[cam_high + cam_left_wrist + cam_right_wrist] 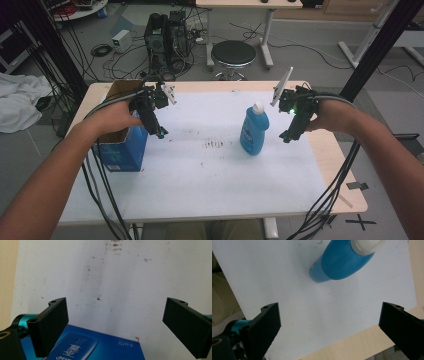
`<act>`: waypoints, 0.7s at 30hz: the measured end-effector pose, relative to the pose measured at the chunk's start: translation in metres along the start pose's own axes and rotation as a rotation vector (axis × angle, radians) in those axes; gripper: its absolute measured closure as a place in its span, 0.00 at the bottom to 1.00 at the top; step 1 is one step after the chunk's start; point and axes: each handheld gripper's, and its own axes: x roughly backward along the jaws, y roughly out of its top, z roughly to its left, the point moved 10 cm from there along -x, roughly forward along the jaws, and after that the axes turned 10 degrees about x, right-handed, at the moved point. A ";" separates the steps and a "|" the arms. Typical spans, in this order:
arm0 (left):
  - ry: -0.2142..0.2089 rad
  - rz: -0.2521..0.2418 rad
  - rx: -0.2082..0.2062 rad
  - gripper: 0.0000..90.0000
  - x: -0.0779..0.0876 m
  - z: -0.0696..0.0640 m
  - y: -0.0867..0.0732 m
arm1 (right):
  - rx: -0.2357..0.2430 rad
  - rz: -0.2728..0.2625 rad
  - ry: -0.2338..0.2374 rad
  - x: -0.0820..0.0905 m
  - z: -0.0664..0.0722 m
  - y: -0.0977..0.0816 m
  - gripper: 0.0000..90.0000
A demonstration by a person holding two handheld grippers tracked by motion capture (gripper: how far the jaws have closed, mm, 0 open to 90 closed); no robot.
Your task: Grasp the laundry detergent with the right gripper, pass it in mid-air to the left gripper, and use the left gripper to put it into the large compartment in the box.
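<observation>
A blue bottle [254, 131] with a white cap stands upright on the white sheet [210, 170] right of centre. My right gripper [288, 136] hovers just to the right of it, open and empty; in the right gripper view the bottle [343, 261] lies ahead, beyond the wide-apart jaws. A blue cardboard box [121, 150] with an open top stands at the sheet's left edge. My left gripper [161, 133] hangs over the box's right side, open with nothing held; in the left gripper view the printed face of the box [95, 346] shows below between the jaws.
The wooden table [335, 160] shows bare strips at both sides of the sheet. Dark smudges [214, 144] mark the sheet's middle. Behind the table stand a black stool [233, 54] and a computer tower [165, 35]. Cables trail from both grippers off the front edge.
</observation>
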 end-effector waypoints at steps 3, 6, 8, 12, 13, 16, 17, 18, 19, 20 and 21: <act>0.002 -0.002 0.002 0.07 0.000 0.000 0.000 | -0.046 0.003 0.001 -0.003 0.000 -0.003 0.03; 0.003 0.004 -0.011 0.07 -0.001 0.000 0.000 | -0.123 -0.001 0.006 -0.009 0.001 -0.007 0.03; -0.001 0.003 -0.006 0.07 -0.001 -0.001 0.001 | -0.140 0.005 0.005 -0.011 0.000 -0.008 0.03; 0.008 0.005 -0.010 0.07 0.000 0.001 0.002 | -0.235 0.024 -0.008 -0.020 -0.004 -0.014 0.03; 0.007 -0.001 -0.004 0.07 -0.001 0.000 0.002 | -0.255 0.031 -0.006 -0.022 -0.005 -0.015 0.03; 0.001 0.012 -0.018 0.07 -0.001 0.001 0.001 | -0.273 0.043 -0.007 -0.025 -0.006 -0.018 0.03; -0.001 0.011 -0.014 0.07 -0.002 0.001 0.001 | -0.287 0.044 -0.005 -0.027 -0.005 -0.019 0.03; 0.005 0.010 -0.006 0.07 -0.002 0.001 0.001 | -0.281 0.039 0.002 -0.029 -0.006 -0.019 0.03; 0.002 0.001 -0.005 0.07 -0.004 0.001 0.001 | -0.293 0.036 0.007 -0.031 -0.005 -0.019 0.03; 0.003 -0.002 0.004 0.07 -0.004 0.001 0.001 | -0.306 0.029 0.012 -0.032 -0.004 -0.019 0.03; -0.005 -0.002 -0.006 0.07 -0.005 0.001 0.000 | -0.326 0.021 0.015 -0.035 -0.004 -0.020 0.03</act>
